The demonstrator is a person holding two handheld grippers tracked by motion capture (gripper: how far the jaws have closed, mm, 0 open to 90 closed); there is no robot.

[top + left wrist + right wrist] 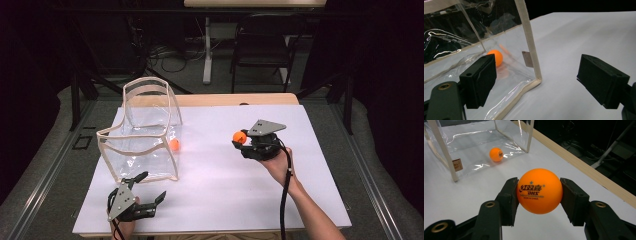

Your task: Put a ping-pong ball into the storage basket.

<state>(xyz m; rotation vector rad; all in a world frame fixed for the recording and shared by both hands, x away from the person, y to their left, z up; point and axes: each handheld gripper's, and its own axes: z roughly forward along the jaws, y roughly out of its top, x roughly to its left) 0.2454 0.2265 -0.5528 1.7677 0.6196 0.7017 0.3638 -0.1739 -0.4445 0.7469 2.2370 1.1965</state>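
Observation:
My right gripper (539,192) is shut on an orange ping-pong ball (539,194), held a little above the white table right of centre; the high view shows that ball (239,137) at the tip of the right gripper (237,140). A second orange ball (174,145) lies inside the clear plastic bag (145,132) with cream trim, at its right side; the right gripper view has this second ball (496,154) behind the clear wall, and so does the left gripper view (496,57). My left gripper (150,186) stands open near the front left edge, just in front of the bag's near corner (537,80).
The white table sheet (215,190) spreads between the two grippers. A wooden table edge (584,167) runs along the far side. Beyond the table stand a black chair (262,47) and a desk leg (207,50) on the floor.

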